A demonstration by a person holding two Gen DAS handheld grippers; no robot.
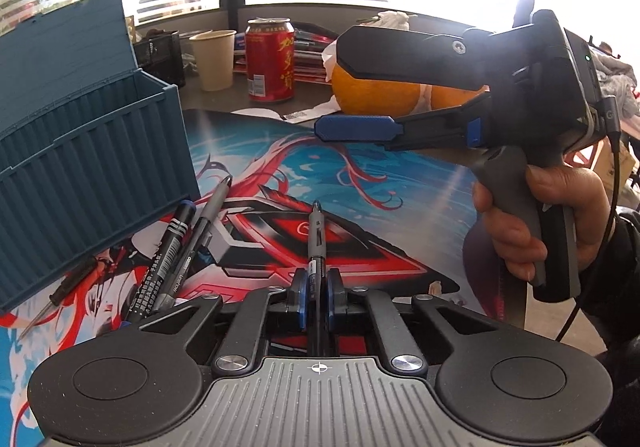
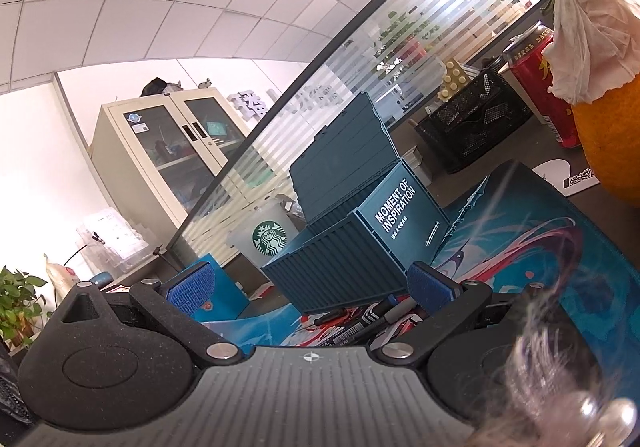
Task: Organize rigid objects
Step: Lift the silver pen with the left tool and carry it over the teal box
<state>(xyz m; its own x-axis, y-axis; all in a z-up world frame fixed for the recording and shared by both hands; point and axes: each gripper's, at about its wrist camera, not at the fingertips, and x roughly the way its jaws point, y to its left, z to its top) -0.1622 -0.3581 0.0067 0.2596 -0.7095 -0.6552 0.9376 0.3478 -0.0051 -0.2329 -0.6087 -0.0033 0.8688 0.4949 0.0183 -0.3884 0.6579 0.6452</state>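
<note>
L gripper point(image 1: 316, 297) is clamping a grey pen point(image 1: 315, 243) between its blue pads, jaws pinched down to just the pen's width. Pen is lying on the printed desk mat point(image 1: 360, 183), tip pointing away from the camera, w/ its near end sitting in the jaws.

R gripper point(image 2: 312, 287) is hanging w/ jaws spread wide, nothing between the pads. In the left wrist view it's hovering above the mat on the right side, fingers pointing left, a hand point(image 1: 516, 223) wrapping its grip.

Just left of the held pen, a black marker point(image 1: 168, 251) and a second grey pen point(image 1: 200, 231) are lying side by side, slanting toward the teal container box point(image 1: 92, 167). A thin black screwdriver-like tool point(image 1: 68, 289) is lying further left, right by the box's base. Box is standing open on the mat's left part, lid tipped up behind it; the right wrist view is showing white lettering on its end wall.

Beyond the mat: a red can point(image 1: 270, 61), a paper cup point(image 1: 214, 59) beside it, and an orange fruit point(image 1: 376, 95) w/ crumpled tissue on top, partly hidden behind the R gripper's fingers. A black mesh basket point(image 2: 476, 127) and a Starbucks cup point(image 2: 266, 233) are showing in the right wrist view.
</note>
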